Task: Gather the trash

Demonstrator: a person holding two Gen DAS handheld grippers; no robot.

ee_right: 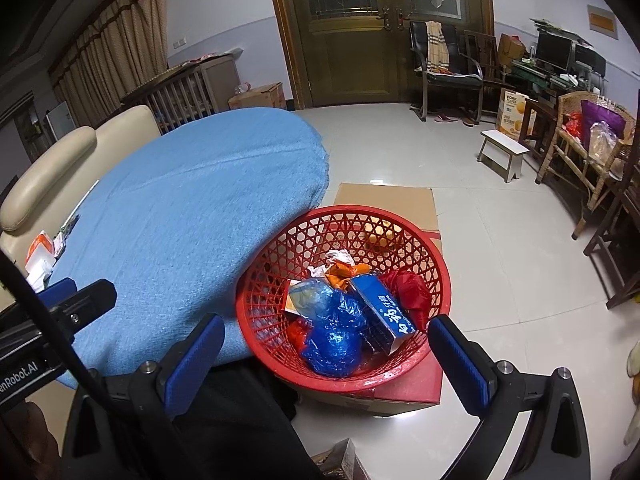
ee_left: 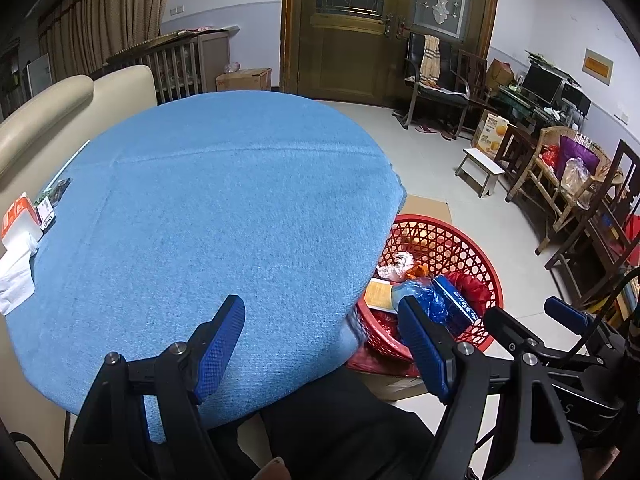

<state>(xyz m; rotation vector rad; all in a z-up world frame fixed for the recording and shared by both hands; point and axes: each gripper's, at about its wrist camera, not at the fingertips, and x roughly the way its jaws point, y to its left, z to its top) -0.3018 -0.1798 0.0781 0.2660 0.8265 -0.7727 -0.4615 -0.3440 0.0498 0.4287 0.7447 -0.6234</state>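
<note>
Left hand-held gripper and right hand-held gripper — jaws apart, empty, tilted downward.

Background: double wooden door with leaded glass, shut. Black chair beside it, striped cloth over the back. White stool on tiled floor. Cream sofa behind blue tablecloth.

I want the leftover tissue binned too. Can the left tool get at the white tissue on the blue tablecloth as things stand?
Probably yes. The left tool is open and empty above the blue tablecloth, and the white tissue lies at the cloth's left edge beside an orange-and-white packet, with only bare cloth between.
</note>
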